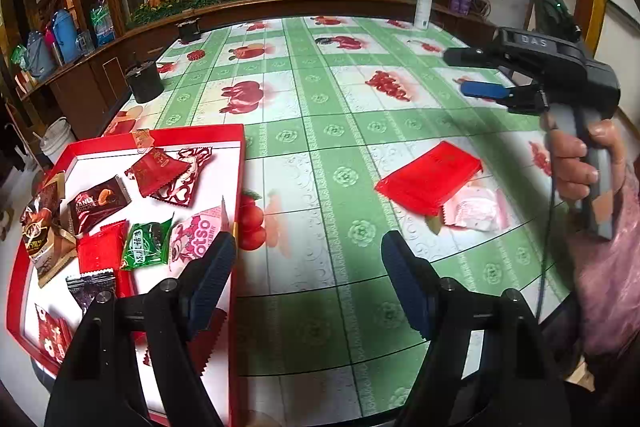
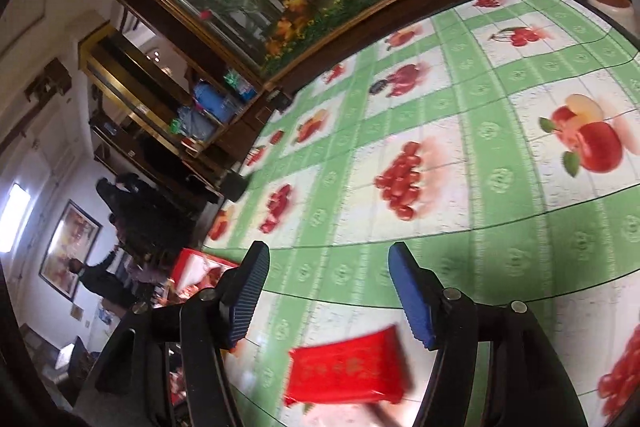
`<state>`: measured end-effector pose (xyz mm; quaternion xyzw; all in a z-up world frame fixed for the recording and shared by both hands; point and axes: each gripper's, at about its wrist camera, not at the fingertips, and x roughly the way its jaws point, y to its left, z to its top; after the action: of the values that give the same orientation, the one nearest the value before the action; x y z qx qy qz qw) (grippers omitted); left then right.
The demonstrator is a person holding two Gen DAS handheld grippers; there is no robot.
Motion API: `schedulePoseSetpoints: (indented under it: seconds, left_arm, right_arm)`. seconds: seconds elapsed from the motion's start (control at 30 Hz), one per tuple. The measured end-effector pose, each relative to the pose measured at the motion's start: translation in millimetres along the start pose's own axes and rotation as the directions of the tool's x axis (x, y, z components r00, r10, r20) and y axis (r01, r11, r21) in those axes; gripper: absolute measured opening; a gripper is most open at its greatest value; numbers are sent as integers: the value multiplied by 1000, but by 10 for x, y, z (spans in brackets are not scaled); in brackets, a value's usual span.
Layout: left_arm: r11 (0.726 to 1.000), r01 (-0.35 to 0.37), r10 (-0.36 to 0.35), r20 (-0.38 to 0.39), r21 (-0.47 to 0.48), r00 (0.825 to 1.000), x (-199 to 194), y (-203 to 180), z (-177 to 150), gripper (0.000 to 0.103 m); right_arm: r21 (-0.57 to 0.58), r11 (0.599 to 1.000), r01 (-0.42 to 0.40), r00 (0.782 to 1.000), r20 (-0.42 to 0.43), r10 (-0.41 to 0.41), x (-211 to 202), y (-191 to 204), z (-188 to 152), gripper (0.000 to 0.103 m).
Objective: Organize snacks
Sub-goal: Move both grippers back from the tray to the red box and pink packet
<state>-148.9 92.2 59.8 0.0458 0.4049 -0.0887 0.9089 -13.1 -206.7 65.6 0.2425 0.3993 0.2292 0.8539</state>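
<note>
Your left gripper [image 1: 308,259] stands open with nothing between its pads, one finger over the red tray's [image 1: 240,163] right rim, the other above the green fruit-print tablecloth [image 1: 344,115]. Your right gripper [image 2: 328,291] is open too and empty; from the left wrist view your right hand [image 1: 580,163] holds it by the grip, fingers pointing left above the cloth. Just below it lies one red snack packet [image 2: 348,371] on the table, partly covering one pale pink packet [image 1: 476,211]. The tray holds about ten wrapped snacks, among them a pink Hotso packet [image 1: 196,235] and a green packet [image 1: 146,241].
</note>
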Motion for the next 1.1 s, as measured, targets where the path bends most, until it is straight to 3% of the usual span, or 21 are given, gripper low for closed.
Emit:
schedulePoseSetpoints:
  seconds: [0.33,0.53,0.7,0.93,1.1]
  left_arm:
    - [996,-62,60,-21,-64,998,94,287,35,75]
    - [999,-20,19,-46,-33,999,221,126,66,75]
    - [999,-13,16,-55,48,998,287,-103,72,76]
    - [1000,-6,8,-59,30,998,260,-77,56,76]
    - [1000,4,-3,-56,30,998,225,-72,29,76]
  right_arm:
    - [-139,990,37,982,-180,-62,-3,-219,-105,67]
    - [-264,964,43,954,-277,-118,81,-104,-272,67]
    - [-316,949,15,939,-322,-122,124,0,-377,67]
    - [-409,912,-20,953,-284,-106,24,217,-465,67]
    - [-495,867,-61,947,-302,-106,61,424,-605,67]
